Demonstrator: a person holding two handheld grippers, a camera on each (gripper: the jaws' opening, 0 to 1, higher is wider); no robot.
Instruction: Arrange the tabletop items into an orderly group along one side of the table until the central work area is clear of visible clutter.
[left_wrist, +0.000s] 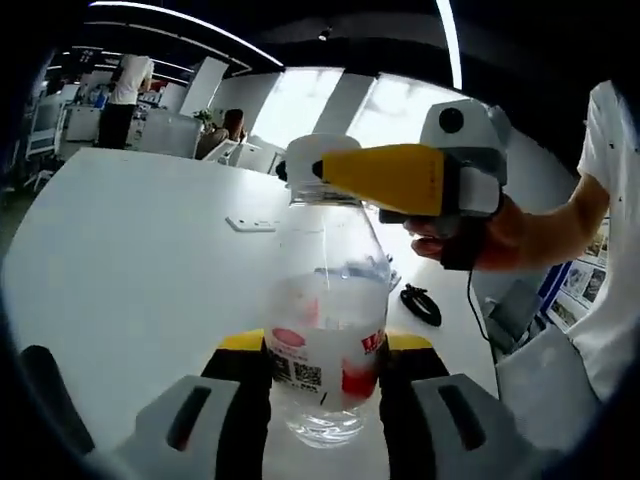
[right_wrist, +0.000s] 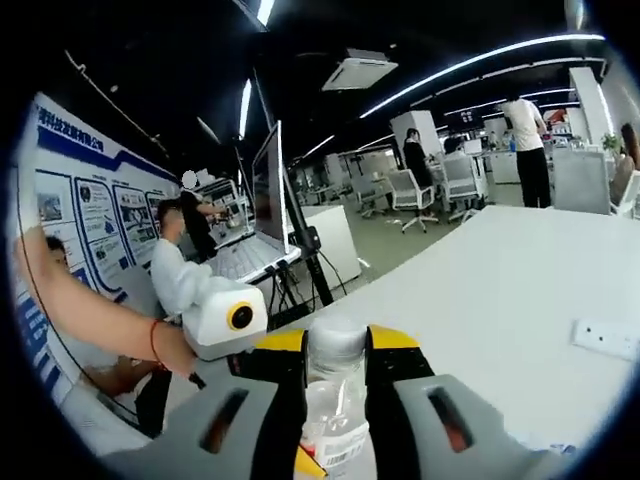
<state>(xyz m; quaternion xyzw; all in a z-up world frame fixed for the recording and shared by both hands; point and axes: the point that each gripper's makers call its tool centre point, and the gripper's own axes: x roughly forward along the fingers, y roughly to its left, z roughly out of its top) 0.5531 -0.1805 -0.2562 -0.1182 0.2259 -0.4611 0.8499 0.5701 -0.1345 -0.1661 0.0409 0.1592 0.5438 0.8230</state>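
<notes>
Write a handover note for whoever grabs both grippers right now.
Left gripper: shut on the clear bottle, around its labelled lower body.
Right gripper: shut on the bottle's white cap, visible from the left gripper view at the neck.
Bottle is upright over the white table, held by both.
Also on the table: a white socket plate and a black cable.
Done: nothing visibly grouped yet.
Left: place the bottle along one side, then gather the rest.

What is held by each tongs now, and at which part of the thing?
Both hold the same clear water bottle. The left tongs clamp its lower body, at the label. The right tongs clamp its white cap and neck.
</notes>
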